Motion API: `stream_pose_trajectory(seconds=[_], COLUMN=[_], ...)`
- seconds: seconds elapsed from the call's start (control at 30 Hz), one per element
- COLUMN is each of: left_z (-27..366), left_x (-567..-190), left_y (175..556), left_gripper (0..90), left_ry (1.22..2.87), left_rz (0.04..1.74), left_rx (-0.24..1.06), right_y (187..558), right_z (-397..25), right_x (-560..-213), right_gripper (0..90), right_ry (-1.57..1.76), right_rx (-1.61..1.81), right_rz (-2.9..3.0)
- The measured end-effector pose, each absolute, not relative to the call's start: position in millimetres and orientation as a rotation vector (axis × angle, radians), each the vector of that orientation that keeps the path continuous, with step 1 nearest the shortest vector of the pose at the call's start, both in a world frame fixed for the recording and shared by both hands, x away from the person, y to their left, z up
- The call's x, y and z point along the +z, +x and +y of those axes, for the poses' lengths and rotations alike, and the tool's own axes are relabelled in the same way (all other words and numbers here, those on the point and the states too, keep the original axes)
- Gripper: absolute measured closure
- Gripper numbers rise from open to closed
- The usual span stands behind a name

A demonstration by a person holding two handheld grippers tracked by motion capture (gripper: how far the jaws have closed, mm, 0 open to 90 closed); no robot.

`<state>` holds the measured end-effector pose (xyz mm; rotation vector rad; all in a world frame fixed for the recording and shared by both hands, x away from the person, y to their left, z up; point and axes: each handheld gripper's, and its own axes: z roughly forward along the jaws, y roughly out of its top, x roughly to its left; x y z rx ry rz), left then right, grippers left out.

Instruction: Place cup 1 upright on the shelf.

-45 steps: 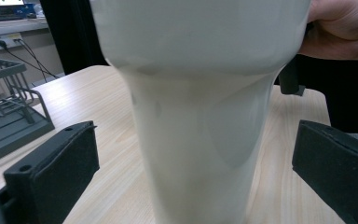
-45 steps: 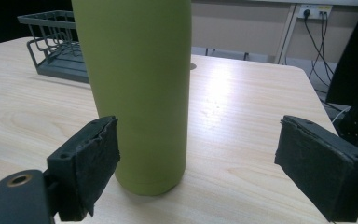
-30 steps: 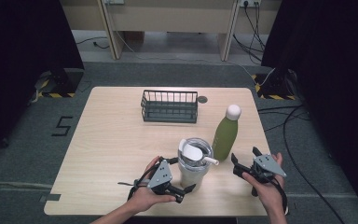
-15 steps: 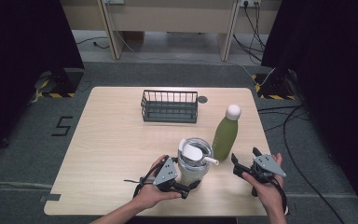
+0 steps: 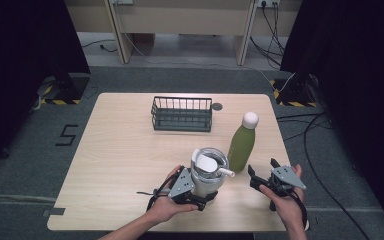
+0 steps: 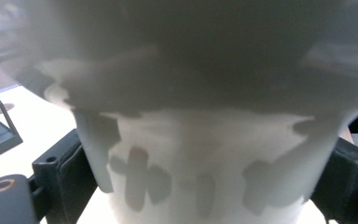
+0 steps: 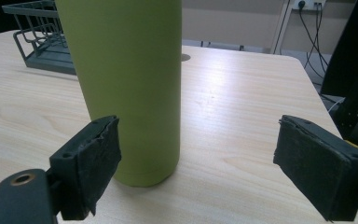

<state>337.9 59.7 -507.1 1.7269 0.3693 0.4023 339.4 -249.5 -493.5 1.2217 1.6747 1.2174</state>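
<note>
Left claw (image 5: 200,192) at the near edge of the counter (image 5: 120,150) — jaws on either side of the white lidded cup (image 5: 209,172), pressed against its wall. Right claw (image 5: 266,175) spread wide, empty, just right of the green bottle (image 5: 242,145), which stands upright beside the cup. Wire basket (image 5: 182,114) farther back.

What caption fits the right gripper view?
Open right gripper facing the green bottle upright on the table.
</note>
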Motion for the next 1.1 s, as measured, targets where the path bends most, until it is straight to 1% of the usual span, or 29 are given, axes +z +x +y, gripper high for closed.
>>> stream_pose_trajectory(seconds=[0.73, 1.1], left_z=[63, 68], left_x=[-502, -488], left_y=[339, 342], left_gripper=[9.8, 9.8], left_ry=[1.747, 1.721], left_rz=[0.391, 0.38], left_rx=[0.363, 0.401], right_y=[339, 339], right_z=[-253, -252], right_x=[-494, -493], right_gripper=[14.5, 14.5], right_ry=[1.22, 1.229], right_rx=[1.21, 1.216], right_rz=[1.665, 1.664])
